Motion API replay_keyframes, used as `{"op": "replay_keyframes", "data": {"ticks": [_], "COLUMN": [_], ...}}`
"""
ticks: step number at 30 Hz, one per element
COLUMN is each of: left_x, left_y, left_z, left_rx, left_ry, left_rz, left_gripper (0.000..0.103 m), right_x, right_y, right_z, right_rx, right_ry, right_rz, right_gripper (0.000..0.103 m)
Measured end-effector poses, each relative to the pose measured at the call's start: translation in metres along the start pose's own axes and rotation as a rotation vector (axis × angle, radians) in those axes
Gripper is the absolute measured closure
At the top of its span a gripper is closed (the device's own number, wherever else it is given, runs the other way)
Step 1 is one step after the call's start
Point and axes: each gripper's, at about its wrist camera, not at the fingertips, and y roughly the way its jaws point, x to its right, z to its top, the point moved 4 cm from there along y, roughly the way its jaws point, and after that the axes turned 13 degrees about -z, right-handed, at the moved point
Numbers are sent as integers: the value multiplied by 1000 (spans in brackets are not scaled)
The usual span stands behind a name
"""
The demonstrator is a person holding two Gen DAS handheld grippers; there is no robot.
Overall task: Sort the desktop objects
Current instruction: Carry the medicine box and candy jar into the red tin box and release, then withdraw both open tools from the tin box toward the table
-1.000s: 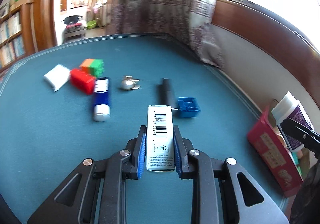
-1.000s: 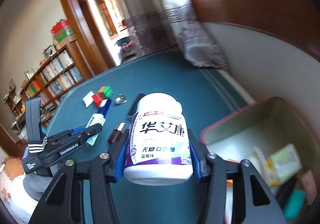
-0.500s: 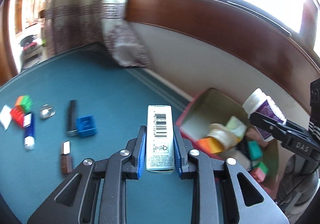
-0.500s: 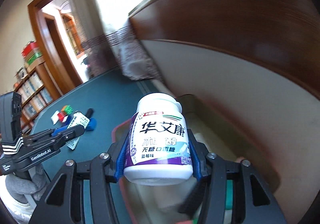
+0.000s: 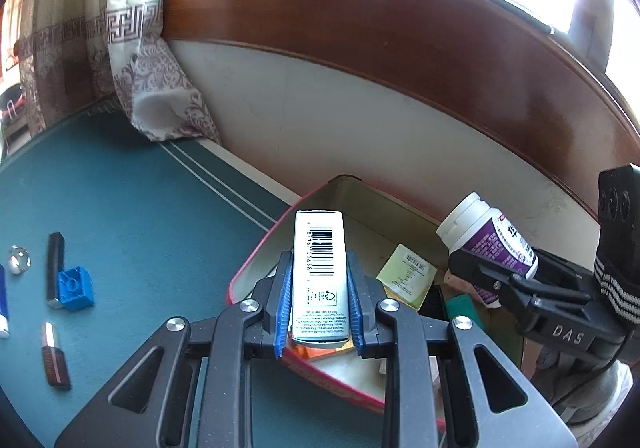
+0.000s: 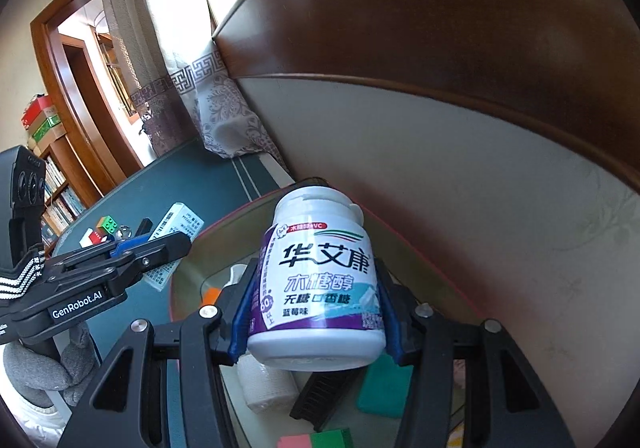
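Two grippers are seen, each closed on one item above a red-rimmed box (image 5: 256,268).

From the left wrist camera, the left gripper (image 5: 319,288) is shown nearly closed, its blue pads clamped on the long sides of a slim white carton (image 5: 319,272). A barcode and fine print are carried on the carton's upper face; the digits are too small to be read with certainty. The carton is held over the near rim of the box, which stands on the teal tabletop (image 5: 120,208) against the wall. Inside the box a pale yellow-green packet (image 5: 406,280) and a green block (image 5: 464,308) can be made out. To the right, the right gripper (image 5: 480,272), marked "DAS", is seen holding a white bottle (image 5: 486,240) with a purple label over the box. Left on the table are a blue brick (image 5: 75,287), a black bar (image 5: 55,260), a brown stick (image 5: 52,356) and a clear marble (image 5: 19,259).

From the right wrist camera, the right gripper (image 6: 316,308) is shown about half open, pressed against the bottle's (image 6: 320,280) sides. Its label reads "华艾康", "木糖醇", "无糖口香糖" and "蓝莓味". The left gripper's body bears "GenRobot.AI". Only here are a doorway (image 6: 80,80), a bookshelf (image 6: 60,176), and red and green bricks (image 6: 102,230) visible.
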Motion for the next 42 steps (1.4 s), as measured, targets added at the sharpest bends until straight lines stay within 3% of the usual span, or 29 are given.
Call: {"op": "replay_keyframes", "data": {"ticks": [3, 6, 8, 17, 28, 42], "left_x": [-5, -9, -9, -13, -27, -47], "left_y": [9, 13, 9, -9, -24, -58], "left_z": [-3, -6, -6, -7, -7, -8], "left_rx": [-34, -48, -29, 29, 62, 97], "left_ry": [-58, -91, -82, -47, -75, -105], "left_rz": [-21, -39, -40, 33, 83, 128], "left_gripper": [73, 50, 49, 49, 49, 49], "right_x": [-1, -1, -1, -11, -35, -95], "right_y": [5, 6, 2, 1, -1, 1], "right_z": [-2, -2, 0, 3, 5, -3], "right_rx": [-20, -20, 1, 20, 33, 13], "right_ry": [5, 17, 23, 25, 9, -18], "right_rz": [6, 5, 1, 10, 31, 142], "right_gripper": [46, 40, 33, 32, 25, 24]}}
